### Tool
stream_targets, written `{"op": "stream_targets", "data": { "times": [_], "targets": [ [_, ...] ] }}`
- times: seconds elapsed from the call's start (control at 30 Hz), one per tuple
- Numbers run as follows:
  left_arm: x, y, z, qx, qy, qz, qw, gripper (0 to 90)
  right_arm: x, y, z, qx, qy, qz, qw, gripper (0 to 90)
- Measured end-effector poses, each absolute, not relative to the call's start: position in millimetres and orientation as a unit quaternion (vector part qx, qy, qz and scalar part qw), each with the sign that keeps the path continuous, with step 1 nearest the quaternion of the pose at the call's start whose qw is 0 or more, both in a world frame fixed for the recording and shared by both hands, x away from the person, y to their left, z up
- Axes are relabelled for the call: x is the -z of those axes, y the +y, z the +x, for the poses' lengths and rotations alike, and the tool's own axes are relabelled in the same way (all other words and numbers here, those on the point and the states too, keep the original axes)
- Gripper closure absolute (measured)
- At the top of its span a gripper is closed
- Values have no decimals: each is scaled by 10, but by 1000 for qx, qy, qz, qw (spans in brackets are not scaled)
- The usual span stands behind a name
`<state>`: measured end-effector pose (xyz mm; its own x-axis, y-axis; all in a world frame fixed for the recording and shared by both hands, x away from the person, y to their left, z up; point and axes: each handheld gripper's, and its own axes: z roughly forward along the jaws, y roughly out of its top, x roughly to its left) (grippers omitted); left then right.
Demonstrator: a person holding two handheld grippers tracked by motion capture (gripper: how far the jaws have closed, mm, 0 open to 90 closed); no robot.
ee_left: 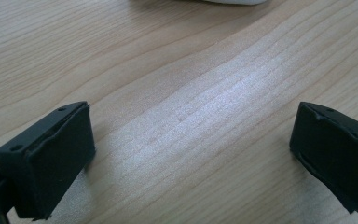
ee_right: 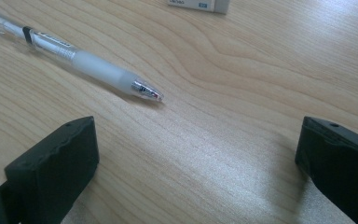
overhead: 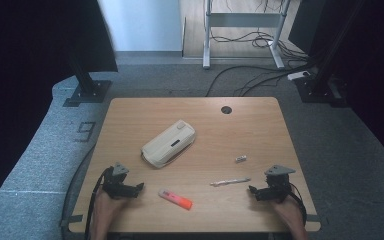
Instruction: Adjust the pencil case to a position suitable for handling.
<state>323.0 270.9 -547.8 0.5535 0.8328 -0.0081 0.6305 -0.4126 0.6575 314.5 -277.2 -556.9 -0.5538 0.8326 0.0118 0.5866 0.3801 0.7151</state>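
A cream pencil case [overhead: 169,143] lies at an angle in the middle of the wooden table [overhead: 130,115]. Near the front edge sits an orange and pink highlighter [overhead: 175,199]. A clear pen [overhead: 230,181] lies right of centre, with a small white eraser [overhead: 240,159] beyond it. My left gripper [overhead: 139,188] rests open at the front left, its jaws wide apart over bare wood [ee_left: 186,126]. My right gripper [overhead: 252,190] rests open at the front right. The pen's tip [ee_right: 147,90] points toward the gap between its jaws, and the eraser [ee_right: 198,4] lies farther off.
A round cable hole [overhead: 226,109] is in the table's far edge. Beyond the table are grey carpet, black stand bases [overhead: 87,92], a desk frame [overhead: 242,30] and loose cables [overhead: 260,75] on the floor. The pencil case's edge [ee_left: 233,1] shows at the top of the left gripper view.
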Motion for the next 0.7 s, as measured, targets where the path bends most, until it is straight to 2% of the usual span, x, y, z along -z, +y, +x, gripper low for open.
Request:
{"op": "stream_targets", "data": {
  "times": [0.7],
  "targets": [
    [5476,2691,3228,-162,441,825,313,4,5568,-2774,3148,-345,811,437,178,0]
  ]
}}
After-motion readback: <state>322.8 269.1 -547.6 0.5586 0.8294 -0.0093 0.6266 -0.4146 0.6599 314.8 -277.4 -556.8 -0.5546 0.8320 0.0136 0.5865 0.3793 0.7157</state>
